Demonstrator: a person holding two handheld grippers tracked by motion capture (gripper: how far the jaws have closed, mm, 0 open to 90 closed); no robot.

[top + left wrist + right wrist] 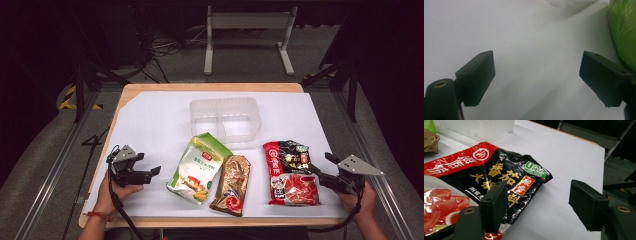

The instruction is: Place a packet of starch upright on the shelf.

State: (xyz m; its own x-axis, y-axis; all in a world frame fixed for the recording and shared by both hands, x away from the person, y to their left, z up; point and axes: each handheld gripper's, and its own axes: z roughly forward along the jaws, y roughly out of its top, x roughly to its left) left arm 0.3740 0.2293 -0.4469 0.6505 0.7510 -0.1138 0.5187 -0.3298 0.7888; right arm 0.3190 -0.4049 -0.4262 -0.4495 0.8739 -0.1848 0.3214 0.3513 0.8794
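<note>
Three snack packets lie in a row on the white-covered counter (150, 115): a black and red glossy foil packet (291, 172) at the right, a gold and brown foil packet (232, 184) in the middle, and a green and white stand-up pouch (198, 167) to its left, touching it. Just beside the black and red packet's right edge sits the right gripper (327, 167), jaws wide with nothing between them. Near the green pouch the left gripper (150, 172) rests, jaws also wide and empty. Behind the packets stands a clear, two-compartment plastic tub (225, 117).
</note>
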